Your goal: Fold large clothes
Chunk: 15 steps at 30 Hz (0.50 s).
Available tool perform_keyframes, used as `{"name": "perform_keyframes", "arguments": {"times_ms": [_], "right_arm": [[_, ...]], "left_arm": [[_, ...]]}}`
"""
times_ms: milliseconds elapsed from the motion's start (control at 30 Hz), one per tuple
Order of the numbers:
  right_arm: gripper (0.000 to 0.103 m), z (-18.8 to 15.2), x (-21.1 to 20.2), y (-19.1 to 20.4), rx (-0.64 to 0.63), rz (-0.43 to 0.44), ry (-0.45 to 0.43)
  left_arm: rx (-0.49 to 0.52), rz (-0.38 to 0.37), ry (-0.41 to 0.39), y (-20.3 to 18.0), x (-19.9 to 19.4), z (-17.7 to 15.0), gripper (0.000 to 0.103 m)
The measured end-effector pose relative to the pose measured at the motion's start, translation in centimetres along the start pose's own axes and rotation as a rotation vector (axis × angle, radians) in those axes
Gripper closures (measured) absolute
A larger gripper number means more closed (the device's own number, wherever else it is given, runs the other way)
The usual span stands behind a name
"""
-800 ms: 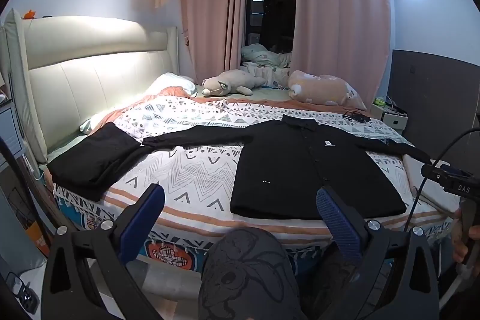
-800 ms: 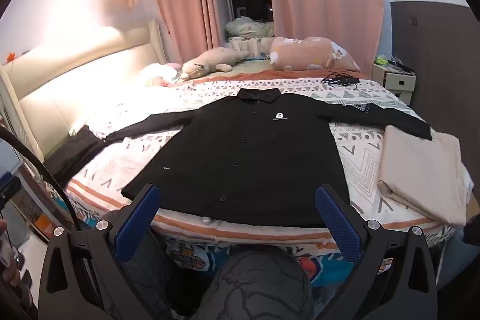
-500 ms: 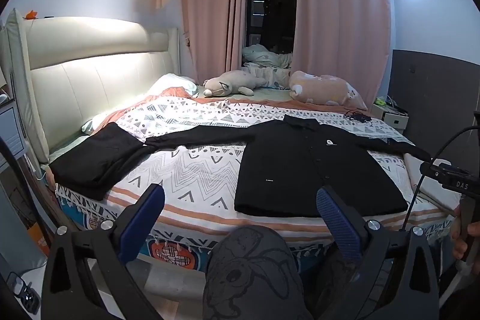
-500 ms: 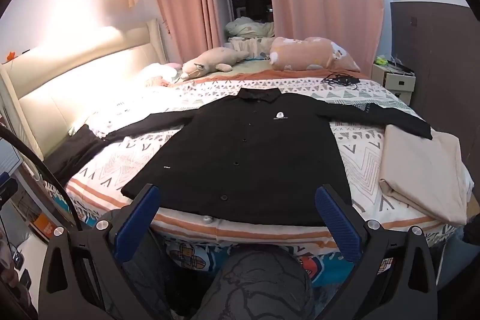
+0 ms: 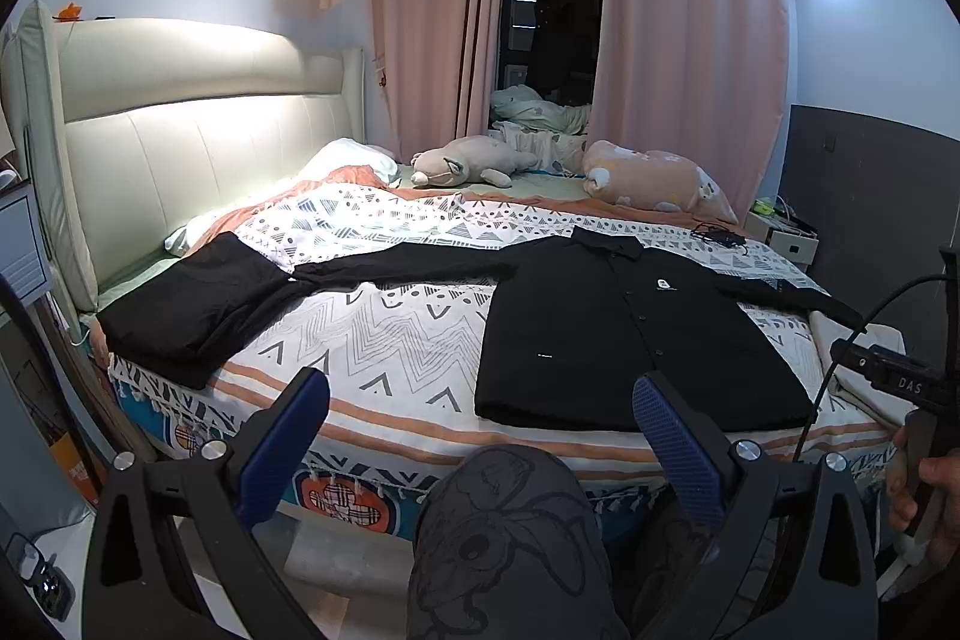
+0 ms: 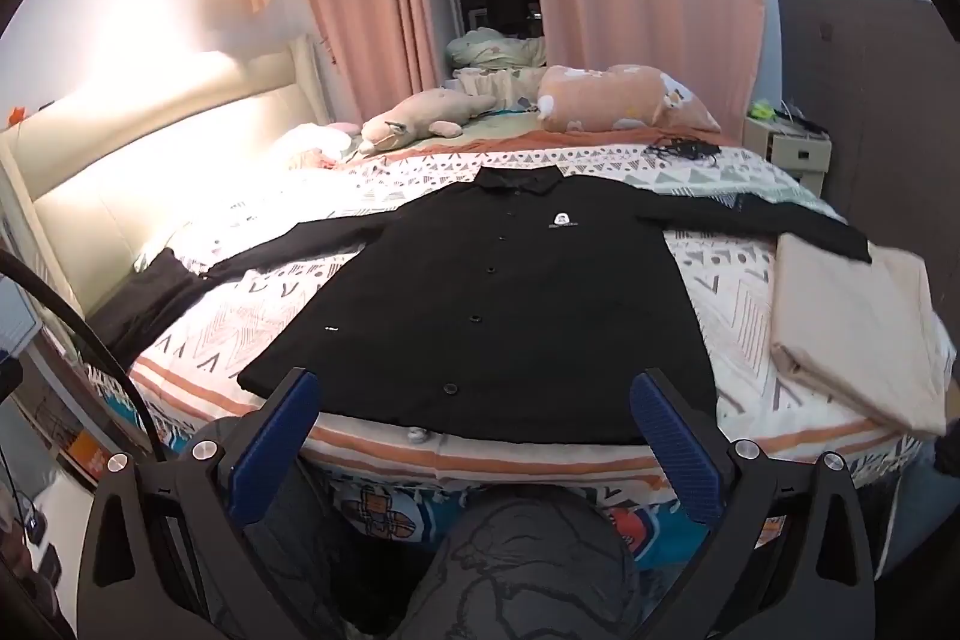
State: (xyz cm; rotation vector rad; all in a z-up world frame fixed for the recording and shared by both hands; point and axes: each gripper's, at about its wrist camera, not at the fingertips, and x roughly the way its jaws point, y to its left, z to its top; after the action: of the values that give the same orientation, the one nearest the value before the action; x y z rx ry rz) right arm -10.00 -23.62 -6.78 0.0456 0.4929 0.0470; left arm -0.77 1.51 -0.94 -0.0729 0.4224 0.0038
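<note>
A black long-sleeved button shirt (image 5: 624,334) (image 6: 498,304) lies flat and face up on the patterned bed cover (image 5: 384,340) (image 6: 732,280), sleeves spread to both sides, hem toward me. My left gripper (image 5: 480,400) hangs open in front of the bed's near edge, left of the shirt's hem, nothing between its blue pads. My right gripper (image 6: 474,394) is open too, just short of the hem, with the jaws spanning most of the shirt's width. A knee in grey printed trousers (image 5: 510,532) (image 6: 528,568) fills the bottom of both views.
A folded black garment (image 5: 192,304) lies at the bed's left corner, a folded beige one (image 6: 852,322) at the right. Two plush toys (image 5: 468,160) (image 6: 624,100) rest at the far side. A padded headboard (image 5: 180,160) stands left, a nightstand (image 6: 786,148) far right.
Both views have tilted slightly upward and the bed sits a little lower in the frames. The jaws have stayed wide and the shirt has not moved.
</note>
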Motion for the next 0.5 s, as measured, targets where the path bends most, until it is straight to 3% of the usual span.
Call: {"name": "perform_keyframes", "arguments": {"times_ms": [500], "right_arm": [[0.000, -0.8, 1.6, 1.2, -0.046, -0.024, 0.004]], "left_arm": [[-0.011, -0.017, 0.023, 0.6, 0.9, -0.5, 0.000]]}}
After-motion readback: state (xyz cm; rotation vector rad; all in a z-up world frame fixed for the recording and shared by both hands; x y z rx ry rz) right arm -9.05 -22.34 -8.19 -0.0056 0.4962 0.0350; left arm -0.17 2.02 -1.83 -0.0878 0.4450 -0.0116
